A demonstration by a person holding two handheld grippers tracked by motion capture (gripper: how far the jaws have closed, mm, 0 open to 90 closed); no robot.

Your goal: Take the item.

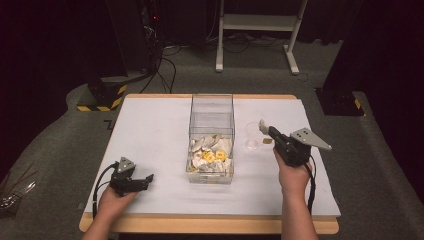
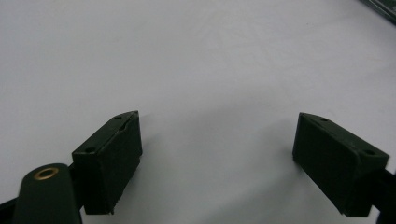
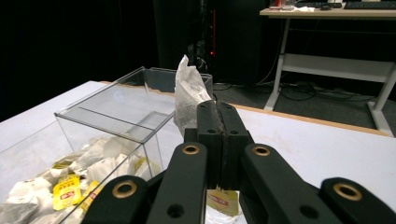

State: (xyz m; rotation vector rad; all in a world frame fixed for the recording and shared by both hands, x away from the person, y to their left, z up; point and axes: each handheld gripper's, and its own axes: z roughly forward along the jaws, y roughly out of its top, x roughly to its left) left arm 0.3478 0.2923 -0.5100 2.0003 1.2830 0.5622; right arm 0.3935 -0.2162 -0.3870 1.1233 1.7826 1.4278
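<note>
the right gripper (image 3: 219, 140) has its two black jaws pressed together on a white, crinkled paper tea bag (image 3: 189, 95), which sticks up past the jaw tips. in the high view that tea bag (image 1: 262, 125) hangs above the white table top (image 1: 150, 130), right over a small clear plastic cup (image 1: 252, 136) that stands just to the right of the clear, tall rectangular plastic bin (image 1: 211, 120). a yellow-and-red paper tag (image 3: 219, 201) dangles below the jaws in the right gripper view, and the cup rim seems to sit under it, though that part is dim.

the bin holds a heap of white tea bags with yellow tags (image 1: 210, 156) at its near end, with the far half of the bin bare. so i'd say one bag is picked and carried over, and lowering it into the cup and letting go is what's left; i can't tell if anything already lies in the cup.

the left gripper (image 1: 131, 181) rests low on the table at the near left, well apart from the bin. its jaws stand wide with nothing between them, just bare white surface.
</note>
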